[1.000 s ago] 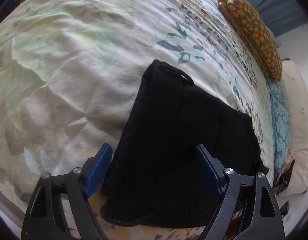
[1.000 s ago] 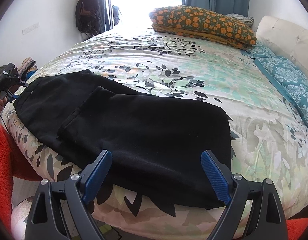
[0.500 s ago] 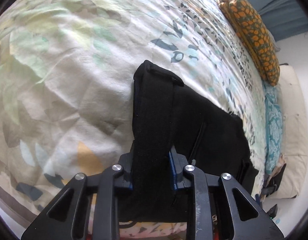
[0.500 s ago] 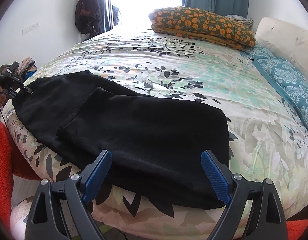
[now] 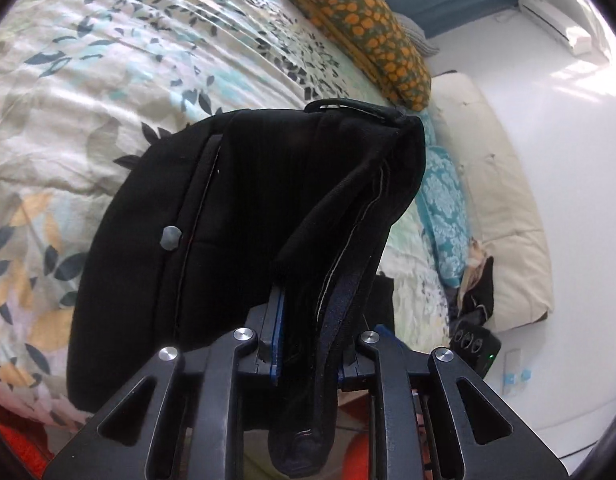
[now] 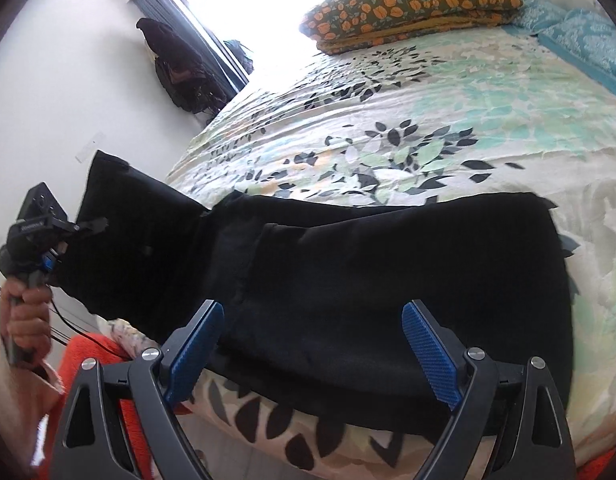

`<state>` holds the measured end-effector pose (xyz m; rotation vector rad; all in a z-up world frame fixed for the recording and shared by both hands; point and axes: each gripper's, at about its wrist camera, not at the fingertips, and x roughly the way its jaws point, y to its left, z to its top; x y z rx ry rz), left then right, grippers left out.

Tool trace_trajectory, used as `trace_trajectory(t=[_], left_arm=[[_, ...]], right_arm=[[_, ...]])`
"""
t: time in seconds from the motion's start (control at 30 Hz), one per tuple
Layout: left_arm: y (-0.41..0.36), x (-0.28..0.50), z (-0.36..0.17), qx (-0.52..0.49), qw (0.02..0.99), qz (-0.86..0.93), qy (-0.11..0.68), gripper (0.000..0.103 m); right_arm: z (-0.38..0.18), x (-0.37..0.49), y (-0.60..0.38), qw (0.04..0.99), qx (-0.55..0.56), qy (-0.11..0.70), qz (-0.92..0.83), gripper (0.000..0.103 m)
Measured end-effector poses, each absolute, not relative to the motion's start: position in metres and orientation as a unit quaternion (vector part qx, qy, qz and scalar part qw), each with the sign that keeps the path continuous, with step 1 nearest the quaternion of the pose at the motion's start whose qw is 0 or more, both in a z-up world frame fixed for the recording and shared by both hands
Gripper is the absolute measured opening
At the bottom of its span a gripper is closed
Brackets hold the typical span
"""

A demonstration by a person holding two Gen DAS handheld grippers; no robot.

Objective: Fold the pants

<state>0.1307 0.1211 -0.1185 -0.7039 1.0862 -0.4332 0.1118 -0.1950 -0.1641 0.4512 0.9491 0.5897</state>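
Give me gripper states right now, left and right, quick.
Left gripper: jaws closing, clamped on the waistband end of the black pants, lifted off the bed.
Right gripper: open, holding nothing, above the pants' near edge.

1. Black pants point(image 6: 347, 280) lie across the near edge of the bed point(image 6: 447, 112).
2. The left gripper point(image 6: 74, 232) lifts the pants' left end.
3. The right gripper point(image 6: 311, 350), wide open, hovers over the pants' near edge.

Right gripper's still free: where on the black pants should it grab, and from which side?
Take the near edge of the black pants where it overhangs the bed, coming from the bedside. The open right gripper already straddles that edge; the left gripper is closing on the lifted waistband end.
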Motion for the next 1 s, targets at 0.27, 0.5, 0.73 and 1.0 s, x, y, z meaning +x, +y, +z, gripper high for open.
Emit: trace_trajectory(t=[0.27, 0.5, 0.73, 1.0], left_arm=[[0.056, 0.128, -0.142, -0.28, 0.753, -0.277, 0.528, 0.057], [0.132, 0.09, -0.099, -0.295, 0.805, -0.229, 0.461, 0.07], [0.197, 0.08, -0.114, -0.375, 0.812, -0.138, 0.425, 0.07], [0.185, 0.075, -0.123, -0.361, 0.812, -0.143, 0.435, 0.07]], right_arm=[[-0.227, 0.182, -0.135, 0.649, 0.452, 0.511, 0.337, 0.101], [-0.208, 0.181, -0.099, 0.689, 0.342, 0.537, 0.346, 0.099], [-0.147, 0.161, -0.082, 0.748, 0.258, 0.493, 0.362, 0.021], [-0.104, 0.152, -0.21, 0.743, 0.331, 0.46, 0.355, 0.021]])
